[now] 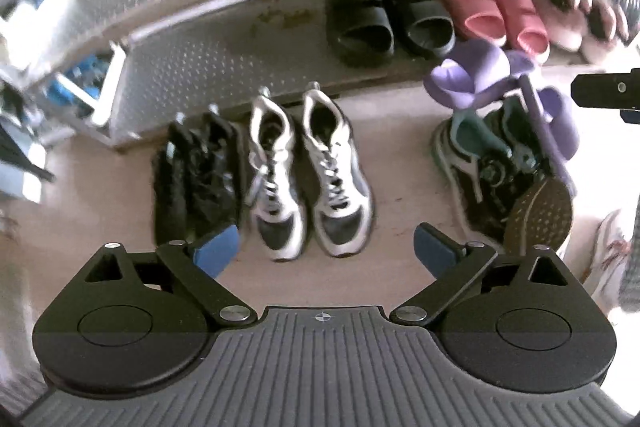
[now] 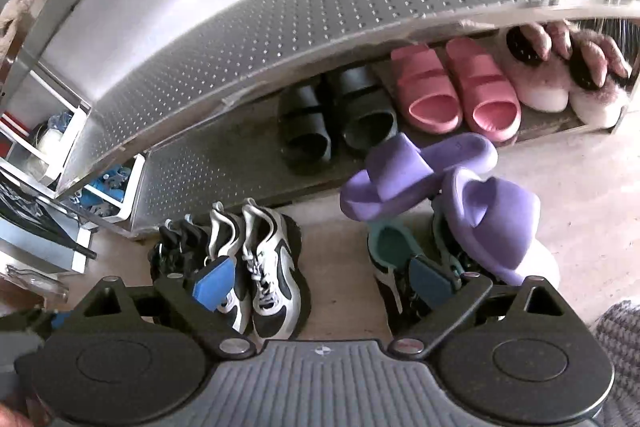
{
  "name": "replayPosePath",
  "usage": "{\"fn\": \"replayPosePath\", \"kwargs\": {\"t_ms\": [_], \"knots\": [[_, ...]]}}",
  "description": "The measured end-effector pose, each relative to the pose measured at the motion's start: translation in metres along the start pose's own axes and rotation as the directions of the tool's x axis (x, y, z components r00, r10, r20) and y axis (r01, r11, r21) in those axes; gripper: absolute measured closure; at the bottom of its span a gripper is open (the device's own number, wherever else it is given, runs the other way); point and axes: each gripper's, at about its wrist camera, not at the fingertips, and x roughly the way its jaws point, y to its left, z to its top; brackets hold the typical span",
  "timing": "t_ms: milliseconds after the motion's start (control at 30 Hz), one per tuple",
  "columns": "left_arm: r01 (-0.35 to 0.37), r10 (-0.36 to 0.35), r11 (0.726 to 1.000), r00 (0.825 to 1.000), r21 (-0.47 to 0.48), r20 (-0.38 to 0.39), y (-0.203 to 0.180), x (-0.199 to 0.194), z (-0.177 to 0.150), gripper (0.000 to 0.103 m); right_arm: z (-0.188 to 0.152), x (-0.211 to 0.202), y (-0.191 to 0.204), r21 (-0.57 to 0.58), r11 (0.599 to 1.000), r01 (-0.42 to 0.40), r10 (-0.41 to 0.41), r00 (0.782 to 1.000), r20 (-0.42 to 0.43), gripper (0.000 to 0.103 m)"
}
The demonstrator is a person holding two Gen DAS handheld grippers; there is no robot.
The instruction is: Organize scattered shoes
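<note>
Purple slides [image 2: 440, 183] atop dark sneakers [image 2: 404, 267]

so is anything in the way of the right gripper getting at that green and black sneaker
Yes. Two purple slides are piled on the green and black sneaker, covering its rear. The open right gripper hovers just in front, its right finger near the shoe's collar.

left tongs [image 1: 326, 253] spread wide | right tongs [image 2: 322, 281] spread wide
</note>
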Motion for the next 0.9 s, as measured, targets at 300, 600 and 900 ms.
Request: {"fn": "replayPosePath", "kwargs": {"t_ms": [300,600,900], "knots": [[-0.077,0.076,0.997,0.988,-0.003,-0.135,-0.008,0.03,-0.008,0.006,-0.022,0.004,0.011,-0.124,0.975,0.183,-0.189,0.981,-0.042,0.007],[0.0,-0.012,0.999,0.966,-0.046,-0.26,-0.028,0.092,0.038,0.007,0.005,0.072,-0.015,0.075,0.993,0.092,-0.072,0.968,-0.241,0.019],[0.054,-0.031,0.997,0.923,0.049,-0.383,-0.04,0.11,-0.005,0.012,-0.025,0.03,-0.045,0.29,0.954,0.074,0.017,0.954,-0.3,0.007]]}}
